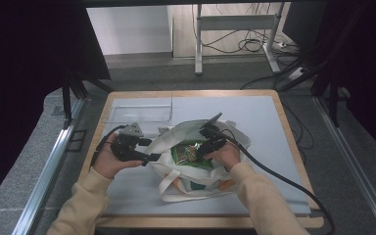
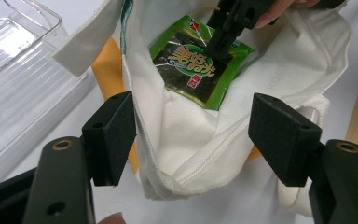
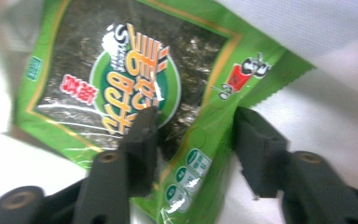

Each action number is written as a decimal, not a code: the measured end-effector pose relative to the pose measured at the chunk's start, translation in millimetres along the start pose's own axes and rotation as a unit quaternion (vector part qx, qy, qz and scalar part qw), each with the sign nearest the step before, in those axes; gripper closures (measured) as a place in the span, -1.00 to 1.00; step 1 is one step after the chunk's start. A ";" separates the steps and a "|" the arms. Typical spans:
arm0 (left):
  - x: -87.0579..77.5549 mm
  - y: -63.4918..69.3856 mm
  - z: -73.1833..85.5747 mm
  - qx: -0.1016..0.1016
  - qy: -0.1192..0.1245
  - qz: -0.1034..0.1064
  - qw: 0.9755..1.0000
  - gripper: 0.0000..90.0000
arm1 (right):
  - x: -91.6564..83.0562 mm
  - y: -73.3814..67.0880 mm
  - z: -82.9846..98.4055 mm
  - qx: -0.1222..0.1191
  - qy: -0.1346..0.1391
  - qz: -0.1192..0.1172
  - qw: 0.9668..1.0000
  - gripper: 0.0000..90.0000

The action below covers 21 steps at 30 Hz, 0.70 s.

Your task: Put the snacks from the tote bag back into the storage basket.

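high view shows a person at a wooden-edged table (image 1: pixel 284 117) with a grey mat, one gripper in each hand, both at a single white cloth tote bag (image 1: pixel 235 139) lying open near the middle. the left gripper (image 1: pixel 152 157) sits at the bag's left side, and in the left gripper view its two black jaws stand wide apart, one on each side of the bag's rim (image 2: pixel 186 140); the left jaw is just beside the cloth, perhaps touching it, and the right jaw is clear of it, so nothing is pinched. the right gripper (image 1: pixel 201 149) reaches down into the bag's mouth, its cable (image 1: pixel 279 176) trailing off to the right. in the right gripper view its jaws are spread partway over one green snack packet (image 3: pixel 135 84); the left jaw lies on the packet's printed face and the right jaw stands just off the packet's edge, over the white lining, without closing on it. the left gripper view shows the right gripper (image 2: pixel 221 44) from farther off, tips down on the same packet (image 2: pixel 198 70) inside the bag. one clear plastic tray (image 1: pixel 139 110) rests on the mat at the far left, near the bag, and appears in the left gripper view as a ribbed transparent bin (image 2: pixel 18 79). an orange patch (image 2: pixel 109 60) shows under the bag, what it belongs to is unclear.
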<state>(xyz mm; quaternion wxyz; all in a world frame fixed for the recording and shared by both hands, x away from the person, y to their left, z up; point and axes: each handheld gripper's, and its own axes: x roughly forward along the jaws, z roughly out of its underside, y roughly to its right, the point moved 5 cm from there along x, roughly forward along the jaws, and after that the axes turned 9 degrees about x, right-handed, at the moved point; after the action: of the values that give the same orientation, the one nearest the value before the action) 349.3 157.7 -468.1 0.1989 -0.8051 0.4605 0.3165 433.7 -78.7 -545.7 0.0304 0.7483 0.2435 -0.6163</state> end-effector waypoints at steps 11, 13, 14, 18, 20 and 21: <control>0.6 -0.4 0.6 -0.007 0.003 0.000 1.000 -0.29 | 0.4 2.9 -3.3 0.034 -0.009 -0.075 0.997 0.78; 0.8 -0.8 0.7 -0.004 0.003 0.000 1.000 -0.29 | -0.5 4.1 -3.5 0.041 -0.011 -0.083 0.996 0.85; 1.0 -0.7 0.7 -0.004 0.003 0.000 1.000 -0.29 | -0.7 4.1 -3.5 0.041 -0.009 -0.085 0.996 0.87; 1.1 -0.5 0.7 -0.004 0.002 0.000 1.000 -0.29 | -2.1 3.0 -2.6 0.033 0.000 -0.081 0.996 0.90; 0.9 -0.7 0.9 -0.004 0.003 -0.001 1.000 -0.29 | -3.3 2.0 -1.7 0.032 0.003 -0.081 0.996 0.91; 0.3 -1.0 1.4 -0.003 -0.001 -0.001 1.000 -0.29 | -4.6 2.3 -0.7 0.032 0.001 -0.075 0.997 0.91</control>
<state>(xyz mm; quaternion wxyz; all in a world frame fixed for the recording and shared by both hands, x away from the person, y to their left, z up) 349.9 158.9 -469.3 0.1973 -0.8056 0.4588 0.3187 434.7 -81.9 -541.7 -0.0400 0.7288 0.2793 -0.6238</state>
